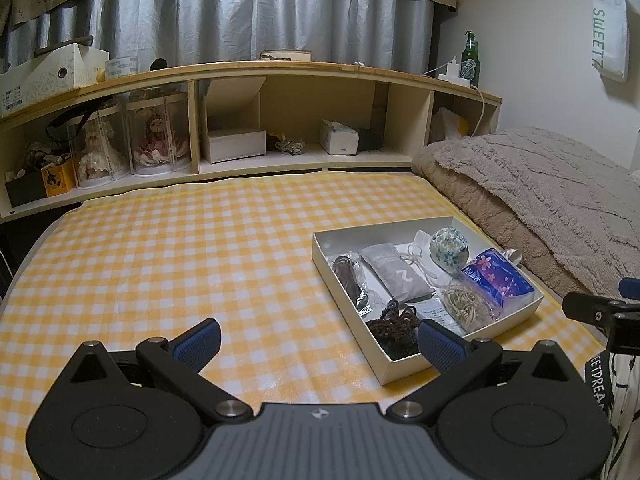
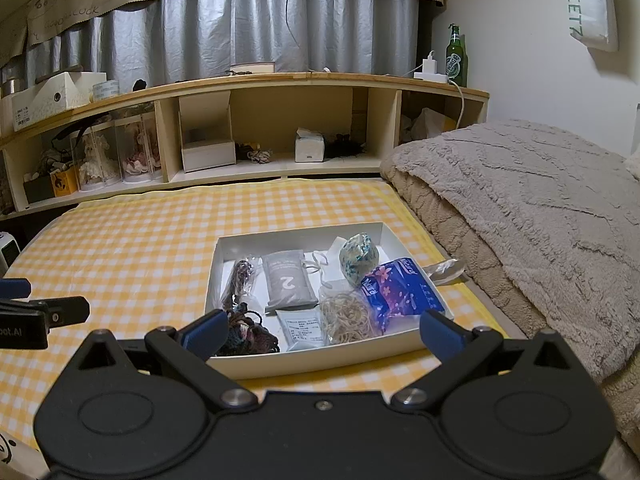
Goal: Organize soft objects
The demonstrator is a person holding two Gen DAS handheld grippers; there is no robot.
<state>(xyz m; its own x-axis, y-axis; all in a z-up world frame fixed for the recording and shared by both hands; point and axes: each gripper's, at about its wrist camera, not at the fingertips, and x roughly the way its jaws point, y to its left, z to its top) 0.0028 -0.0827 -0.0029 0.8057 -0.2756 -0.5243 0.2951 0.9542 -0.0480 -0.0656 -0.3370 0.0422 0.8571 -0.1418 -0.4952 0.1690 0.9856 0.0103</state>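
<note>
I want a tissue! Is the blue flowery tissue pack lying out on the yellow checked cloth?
No, the blue flowery tissue pack sits inside the white box, propped against its right wall beside the bag of rubber bands.

A bed covered by a yellow checked sheet [image 1: 168,248] is seen, with a wooden shelf headboard [image 1: 280,76] set behind it. Above the headboard, grey curtains [image 1: 240,16] are hung under a beige valance. A green bottle [image 1: 470,60] is stood on the headboard's right end, beside a white wall [image 2: 520,60].
</note>
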